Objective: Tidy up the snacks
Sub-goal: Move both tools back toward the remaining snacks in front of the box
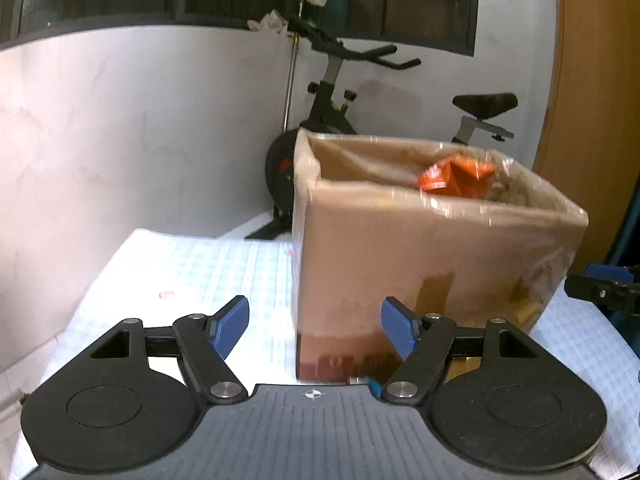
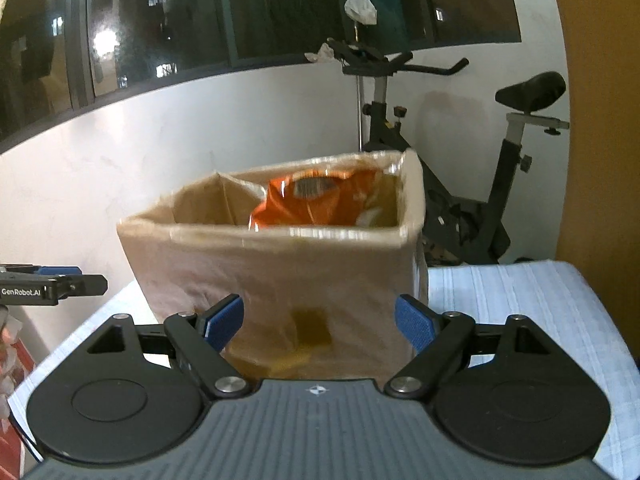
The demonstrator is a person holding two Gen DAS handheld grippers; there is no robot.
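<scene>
Desk (image 2: 520,300) with checked cloth, exercise bike (image 2: 460,208) behind. Cardboard box (image 2: 280,280) centre, orange snack bag (image 2: 312,204) inside. Left gripper (image 1: 316,328) and right gripper (image 2: 320,326): fingers spread, empty. Next snack: grip mid-bag, drop beside the orange one.

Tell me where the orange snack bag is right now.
The crinkled orange foil snack bag sits inside the open brown cardboard box on the checked cloth, poking above its rim toward the exercise-bike side, in both wrist views.

Home room, exercise bike (image 2: 460,152) by white wall, dark night windows (image 2: 280,8), cloth-covered table (image 1: 224,280)
</scene>
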